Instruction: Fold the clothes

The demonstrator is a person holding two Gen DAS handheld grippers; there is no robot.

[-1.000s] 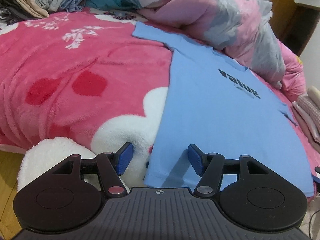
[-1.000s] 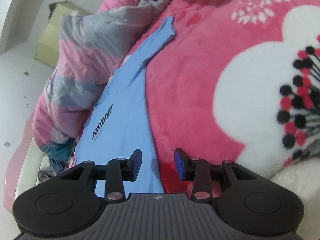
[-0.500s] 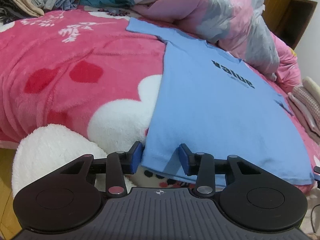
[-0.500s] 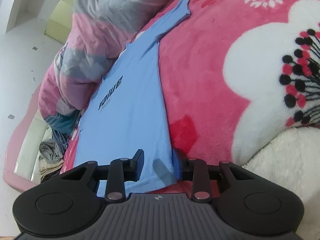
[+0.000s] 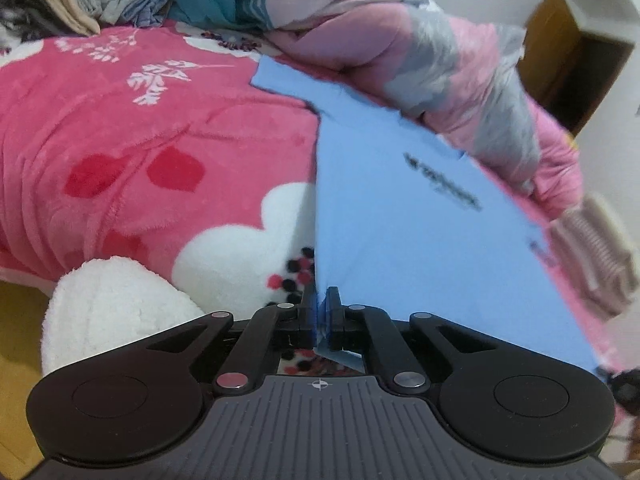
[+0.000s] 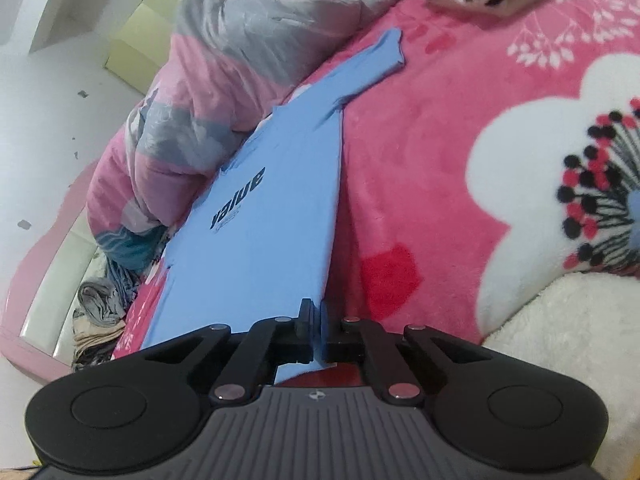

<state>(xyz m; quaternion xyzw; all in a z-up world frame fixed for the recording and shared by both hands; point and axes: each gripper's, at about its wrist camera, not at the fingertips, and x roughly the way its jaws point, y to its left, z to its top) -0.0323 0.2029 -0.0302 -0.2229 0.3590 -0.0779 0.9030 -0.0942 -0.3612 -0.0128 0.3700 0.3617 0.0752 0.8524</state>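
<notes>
On the pink bed cover (image 5: 120,152), my left gripper (image 5: 321,312) and right gripper (image 6: 316,328) have just closed, each pinching a near hem corner of the blue shirt (image 5: 400,220), whose length runs away toward the upper frame.

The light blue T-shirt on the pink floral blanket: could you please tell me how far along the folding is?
Done: the light blue T-shirt lies spread flat on the pink floral blanket. In hand: the left gripper and right gripper have just closed, each pinching a hem corner. Left: every fold; no crease shows yet.
</notes>
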